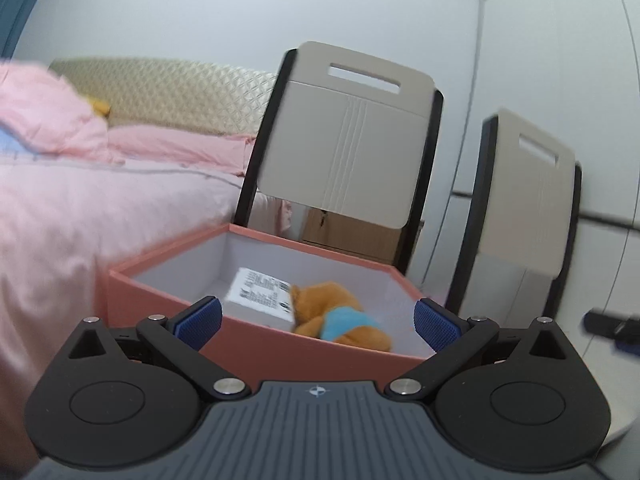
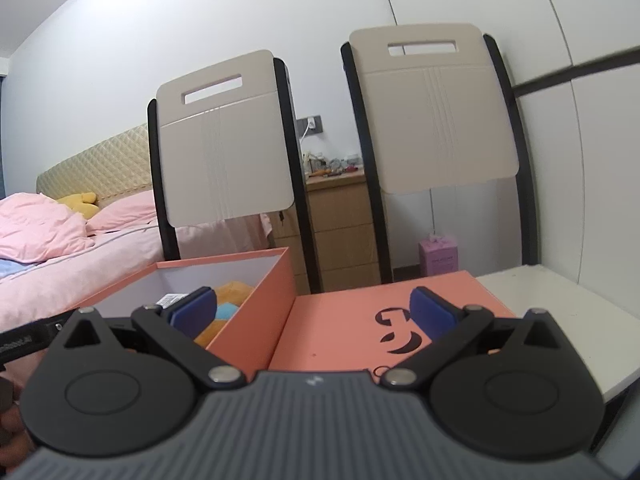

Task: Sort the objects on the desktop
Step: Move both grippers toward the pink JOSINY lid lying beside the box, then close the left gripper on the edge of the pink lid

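In the left wrist view, the left hand-held gripper [image 1: 316, 320] hangs spread wide and empty just in front of the open pink box [image 1: 256, 340], inside which a white carton [image 1: 260, 296] and a plush bear [image 1: 340, 316] lie touching. In the right wrist view, the right hand-held gripper [image 2: 312, 312] is likewise wide apart and empty, over the pink lid [image 2: 348, 328] lying flat on the white surface [image 2: 560, 312] just beside the box [image 2: 256, 312].

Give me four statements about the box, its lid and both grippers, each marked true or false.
1. The salmon box holds a plush toy and a white carton. True.
2. The lid covers the box. False: it lies flat beside it.
3. The left gripper grips the plush toy. False: it is open and empty.
4. The right gripper is open. True.
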`<state>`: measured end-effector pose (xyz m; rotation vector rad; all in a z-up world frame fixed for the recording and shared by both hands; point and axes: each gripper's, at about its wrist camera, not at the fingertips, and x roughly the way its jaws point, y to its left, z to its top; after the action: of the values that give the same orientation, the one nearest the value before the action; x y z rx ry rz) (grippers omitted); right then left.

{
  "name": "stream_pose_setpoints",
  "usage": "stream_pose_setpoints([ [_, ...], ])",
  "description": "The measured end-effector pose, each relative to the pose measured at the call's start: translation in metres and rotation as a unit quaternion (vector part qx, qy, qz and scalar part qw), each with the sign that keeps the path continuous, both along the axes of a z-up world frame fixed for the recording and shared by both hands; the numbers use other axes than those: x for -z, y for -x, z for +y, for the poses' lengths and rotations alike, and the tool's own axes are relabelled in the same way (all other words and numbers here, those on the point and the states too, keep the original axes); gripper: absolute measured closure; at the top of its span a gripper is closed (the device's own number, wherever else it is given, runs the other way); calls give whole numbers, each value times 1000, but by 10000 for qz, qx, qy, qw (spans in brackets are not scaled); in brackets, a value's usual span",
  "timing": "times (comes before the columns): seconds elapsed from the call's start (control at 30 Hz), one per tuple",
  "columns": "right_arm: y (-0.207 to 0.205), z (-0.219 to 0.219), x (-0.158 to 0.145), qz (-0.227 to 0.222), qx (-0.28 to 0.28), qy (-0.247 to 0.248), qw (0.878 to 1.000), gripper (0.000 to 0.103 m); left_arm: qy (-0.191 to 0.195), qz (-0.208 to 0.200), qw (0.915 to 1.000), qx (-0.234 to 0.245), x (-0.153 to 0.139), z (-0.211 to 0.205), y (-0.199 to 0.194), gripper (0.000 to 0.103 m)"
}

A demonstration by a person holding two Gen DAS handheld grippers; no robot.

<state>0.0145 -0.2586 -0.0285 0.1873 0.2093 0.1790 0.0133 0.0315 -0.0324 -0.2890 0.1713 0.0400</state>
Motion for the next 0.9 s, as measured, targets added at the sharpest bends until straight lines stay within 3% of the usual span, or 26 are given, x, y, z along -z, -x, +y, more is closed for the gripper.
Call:
stream_pose_setpoints([
  [0.13, 5, -5, -4, -75, -32, -79, 9999, 0, 1003, 95, 9944, 308, 1, 4, 14, 0],
  [0.27, 14, -15, -7, -149, 12, -171, 9997, 0, 1532, 376, 9860, 544, 5, -6, 23, 0],
  [0.37, 21, -23, -8, -173, 85, -252, 9995, 0, 2101, 768, 9712, 819, 18, -12, 24, 0],
  [0.53, 31, -36, -7, -125, 128, -345, 9992, 0, 2860, 1534, 9373, 1270, 44, -23, 11, 1],
  [0.67, 39, -46, -6, -69, 104, -407, 9991, 0, 3425, 2018, 9055, 1483, 68, -31, -10, 1],
  [0.73, 43, -50, -6, -41, 92, -438, 9990, 0, 3869, 2298, 8793, 1561, 85, -34, -25, 1],
  [0.83, 49, -56, -5, -17, 40, -465, 9989, 0, 4560, 2689, 8318, 1668, 112, -38, -50, 4],
  [0.9, 53, -59, -4, 9, 18, -497, 9988, 0, 4871, 2832, 8099, 1633, 129, -41, -63, 10],
])
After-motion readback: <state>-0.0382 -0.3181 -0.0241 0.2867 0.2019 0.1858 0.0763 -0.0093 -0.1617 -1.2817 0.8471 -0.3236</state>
